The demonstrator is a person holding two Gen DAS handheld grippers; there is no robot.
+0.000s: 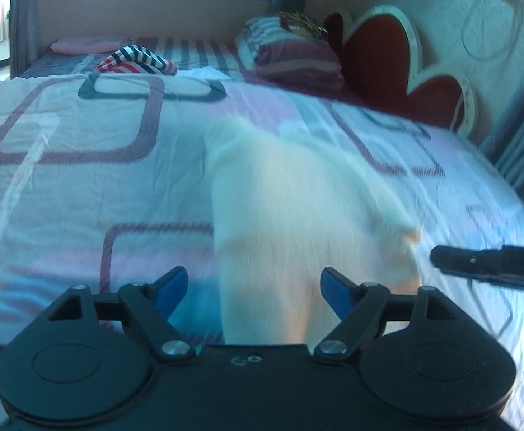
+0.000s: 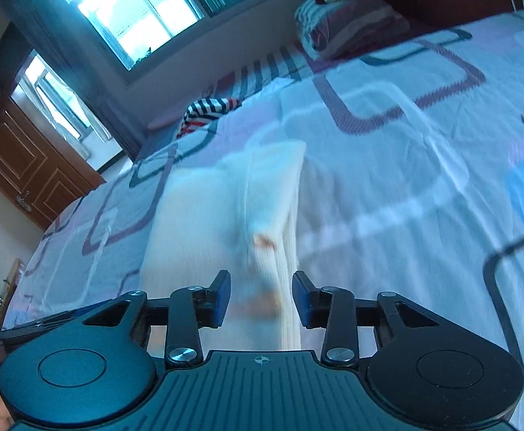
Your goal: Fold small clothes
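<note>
The left gripper (image 1: 254,289) is standing wide open, holding nothing. A white piece of clothing (image 1: 298,215) is lying flat on the bed cover (image 1: 82,179) right in front of it, reaching between its blue fingers (image 1: 171,287) without touching them. The right gripper (image 2: 261,296) is partly open with nothing in its grip. The same white cloth is lying under and ahead of it, with a small orange mark (image 2: 263,240) just past its fingertips. Far ahead of both grippers, a striped garment (image 1: 136,60) is sitting near folded blankets (image 1: 294,54).
</note>
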